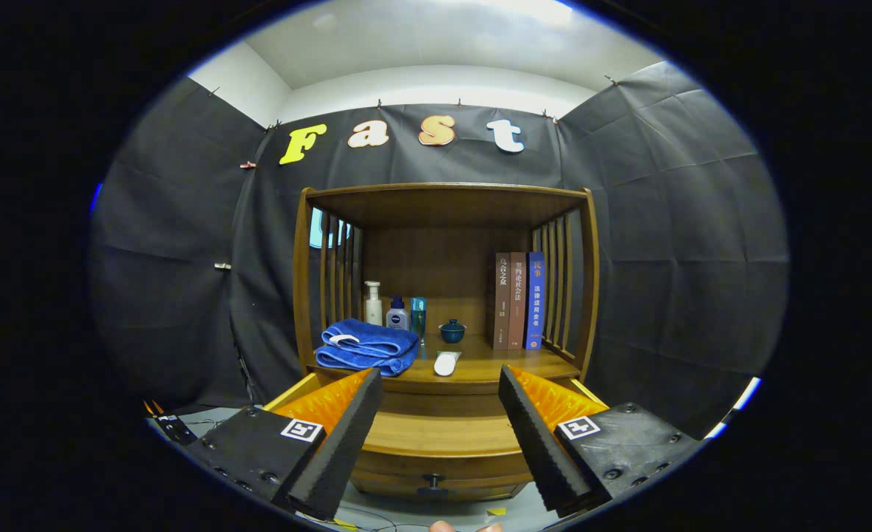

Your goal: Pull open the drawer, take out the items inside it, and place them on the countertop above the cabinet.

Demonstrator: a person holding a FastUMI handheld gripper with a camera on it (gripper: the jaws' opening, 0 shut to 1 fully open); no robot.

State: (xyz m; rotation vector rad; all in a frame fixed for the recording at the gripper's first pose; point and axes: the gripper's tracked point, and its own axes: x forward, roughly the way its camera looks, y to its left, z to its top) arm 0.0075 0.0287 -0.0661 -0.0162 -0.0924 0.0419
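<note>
A wooden cabinet stands ahead, and its drawer (436, 436) is pulled out toward me, with a black knob (433, 484) on its front. The stretch of drawer floor that shows between my fingers is bare wood. On the countertop (495, 366) above it lie a folded blue towel (368, 346) and a small white object (446, 363) near the front edge. My gripper (440, 374) hovers over the drawer, open wide with nothing between its fingers. The fingers cover the drawer's left and right sides.
At the back of the countertop stand a white pump bottle (372, 303), a small blue-capped bottle (397, 315), a teal glass (418, 316) and a lidded blue cup (452, 330). Three books (519, 300) stand on the right. Slatted sides and a top board enclose the shelf.
</note>
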